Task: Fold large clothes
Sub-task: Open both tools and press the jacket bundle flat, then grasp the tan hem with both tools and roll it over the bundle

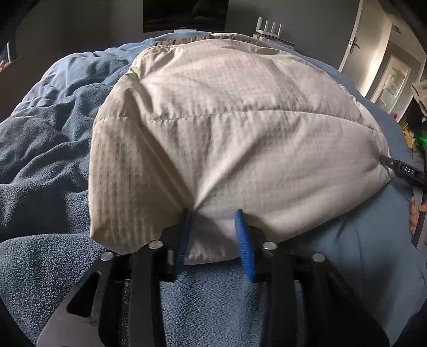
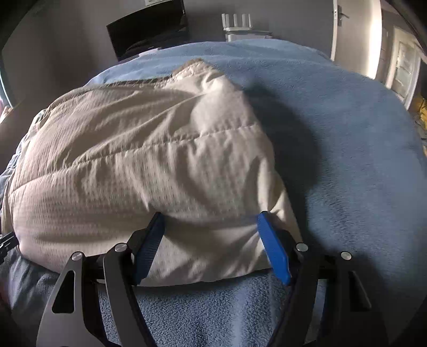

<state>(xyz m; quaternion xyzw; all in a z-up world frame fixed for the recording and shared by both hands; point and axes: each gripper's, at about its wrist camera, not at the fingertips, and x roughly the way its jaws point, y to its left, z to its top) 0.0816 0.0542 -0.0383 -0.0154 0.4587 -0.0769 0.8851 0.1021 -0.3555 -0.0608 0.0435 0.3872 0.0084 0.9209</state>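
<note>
A beige quilted jacket (image 1: 226,120) lies puffed up on a blue fleece blanket (image 1: 40,160). In the left wrist view my left gripper (image 1: 212,211) has the jacket's near hem between its blue pads. The cloth bunches there and creases fan out from the pinch. In the right wrist view the jacket (image 2: 146,146) fills the left half. My right gripper (image 2: 209,213) stands wide around the near right corner of the hem, with the padding bulging over its fingertips. The right gripper's black finger (image 1: 387,162) and a hand (image 1: 415,213) show at the jacket's right edge.
The blue blanket (image 2: 347,133) covers the bed on all sides of the jacket and is rumpled to the left. Behind the bed are a dark screen (image 2: 149,29), a white router (image 2: 237,22) and a white door (image 1: 357,45). Clutter sits off the bed's right side.
</note>
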